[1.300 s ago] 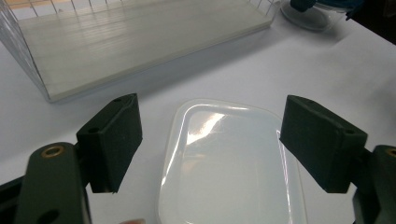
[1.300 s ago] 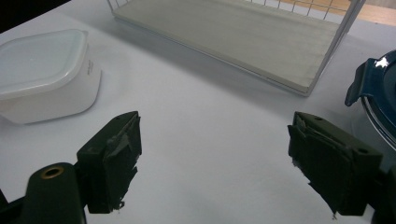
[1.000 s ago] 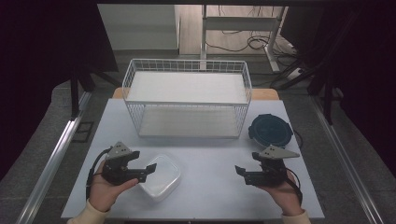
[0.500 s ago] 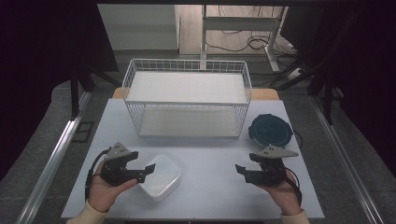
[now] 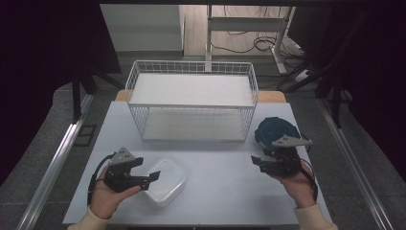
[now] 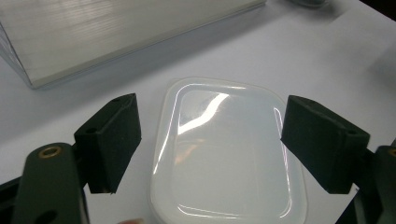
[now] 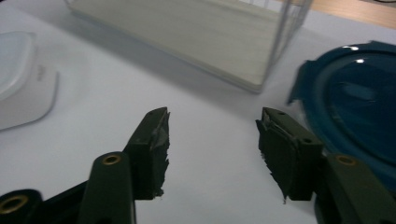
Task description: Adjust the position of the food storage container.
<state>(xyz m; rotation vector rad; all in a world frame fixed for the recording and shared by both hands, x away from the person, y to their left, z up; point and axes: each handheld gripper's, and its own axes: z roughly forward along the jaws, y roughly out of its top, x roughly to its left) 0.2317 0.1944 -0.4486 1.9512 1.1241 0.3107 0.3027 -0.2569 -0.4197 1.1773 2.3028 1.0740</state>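
Note:
A white translucent lidded box (image 5: 166, 182) lies flat on the table at the front left. My left gripper (image 5: 147, 168) sits at its left end, open. In the left gripper view the box (image 6: 224, 154) lies between and beyond the wide jaws (image 6: 211, 116), and the pads stand clear of it. A dark blue round container (image 5: 274, 130) rests at the right, by the rack's corner. Just in front of it my right gripper (image 5: 257, 164) is open and has just been closing. Nothing lies between its jaws (image 7: 212, 128), and the blue container (image 7: 355, 107) is beside the right one.
A white wire rack (image 5: 191, 103) with two pale shelves stands at the back middle of the white table (image 5: 220, 191). In the right gripper view the rack's lower shelf (image 7: 187, 32) is ahead and the white box (image 7: 23, 79) is at far left. Cables lie on the floor behind.
My right hand has moved a little away from the person, closer to the blue container. The left hand and the white box have stayed put.

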